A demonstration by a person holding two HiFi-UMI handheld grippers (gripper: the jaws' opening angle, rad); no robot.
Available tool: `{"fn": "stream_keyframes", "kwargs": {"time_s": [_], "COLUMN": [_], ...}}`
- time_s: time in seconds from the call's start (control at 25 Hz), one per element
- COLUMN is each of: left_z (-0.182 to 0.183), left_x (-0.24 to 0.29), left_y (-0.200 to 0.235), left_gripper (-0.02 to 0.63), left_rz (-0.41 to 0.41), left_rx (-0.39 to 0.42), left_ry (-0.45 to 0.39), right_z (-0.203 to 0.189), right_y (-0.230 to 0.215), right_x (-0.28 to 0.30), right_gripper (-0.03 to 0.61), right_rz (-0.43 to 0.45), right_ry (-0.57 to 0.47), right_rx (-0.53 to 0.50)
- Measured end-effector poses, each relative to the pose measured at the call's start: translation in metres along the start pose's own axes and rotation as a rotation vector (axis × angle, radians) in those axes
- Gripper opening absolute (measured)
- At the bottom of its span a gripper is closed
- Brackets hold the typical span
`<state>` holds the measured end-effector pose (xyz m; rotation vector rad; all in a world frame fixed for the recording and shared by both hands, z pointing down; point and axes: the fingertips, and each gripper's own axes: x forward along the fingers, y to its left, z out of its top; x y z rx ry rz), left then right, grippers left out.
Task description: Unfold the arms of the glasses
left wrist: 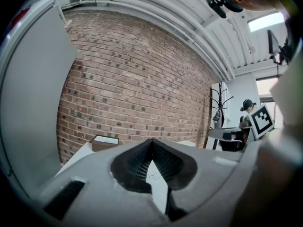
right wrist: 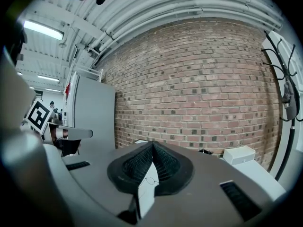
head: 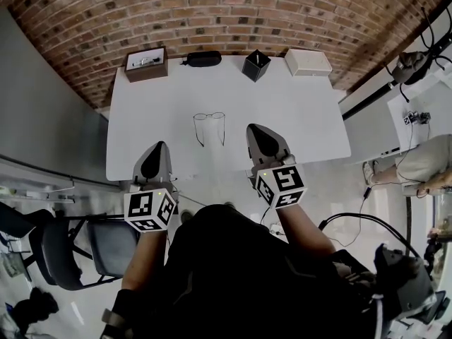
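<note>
Here's the table (head: 296, 119), plain white, set against a wall (head: 282, 6) of red-brown brick with pale mortar lines, and on that white the glasses (head: 210, 122) show only as thin dark wire. Along the far edge sit a brown box (head: 146, 64) with a white inside, a black case (head: 202, 59), a black square pot (head: 256, 65) and an off-white box (head: 308, 61). The left gripper (head: 159, 147) and right gripper (head: 256, 128) are pale grey with black grid-textured pads, their cubes (head: 150, 210) are white with black square markers, and the person's top (head: 233, 274) is black.
</note>
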<state>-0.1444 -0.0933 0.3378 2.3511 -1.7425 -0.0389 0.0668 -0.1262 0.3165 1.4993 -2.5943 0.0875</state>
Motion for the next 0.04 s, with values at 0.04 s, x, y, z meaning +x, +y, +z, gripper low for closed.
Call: {"fn": "stream_keyframes", "kwargs": {"time_s": [0.04], "left_z": [0.0018], "left_x": [-0.001], "left_y": [0.0006], "left_gripper": [0.009], "left_rz": [0.0], "left_rx": [-0.003], "left_ry": [-0.004], "right_z": [0.0011], "right_y": [0.0012], "right_x": [0.0002], "right_gripper": [0.008], "right_rz": [0.002], "right_ry": [-0.002], "right_rx": [-0.002]}}
